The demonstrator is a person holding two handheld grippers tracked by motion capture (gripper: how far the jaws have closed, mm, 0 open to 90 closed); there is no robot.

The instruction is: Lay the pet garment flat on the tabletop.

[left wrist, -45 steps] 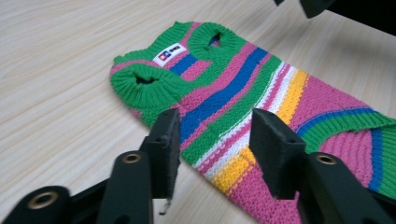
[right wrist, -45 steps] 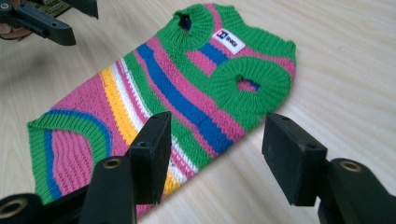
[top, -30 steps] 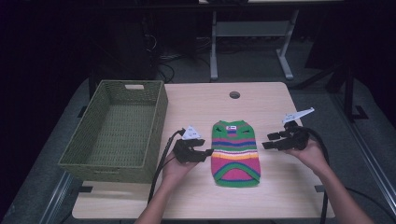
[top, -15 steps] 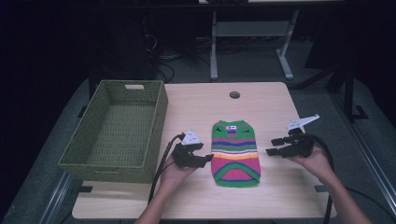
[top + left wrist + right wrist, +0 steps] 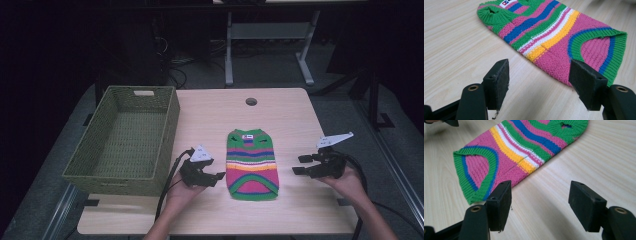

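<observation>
Centrally, one striped knitted pet sweater (image 5: 252, 164) lies flat on the wooden table (image 5: 215, 115); bands of green, pink, blue, white and yellow; collar with a small white label toward the far edge, curved hem toward the person. All places below are given from this sweater.

Left gripper (image 5: 216, 178): just beside the sweater's near left edge, held in the person's left hand (image 5: 179, 192), grey three-cornered plate on top. Its jaws stand well apart and have just been opening; nothing lies between them. In the left gripper view (image 5: 540, 82) bare table shows between the pads, the sweater (image 5: 554, 32) just beyond them.

Right gripper (image 5: 299, 165): to the sweater's right, a little apart from it, held in the right hand (image 5: 345, 181). Its jaws also stand well apart and have just been opening, with nothing clamped. In the right gripper view (image 5: 540, 203) the sweater (image 5: 519, 147) lies ahead, its hem corner close to one pad.

Woven green basket (image 5: 85, 170): well to the sweater's left, at the table's left edge, handle slot in its far wall.

Round cable hole (image 5: 251, 101): beyond the collar.
</observation>
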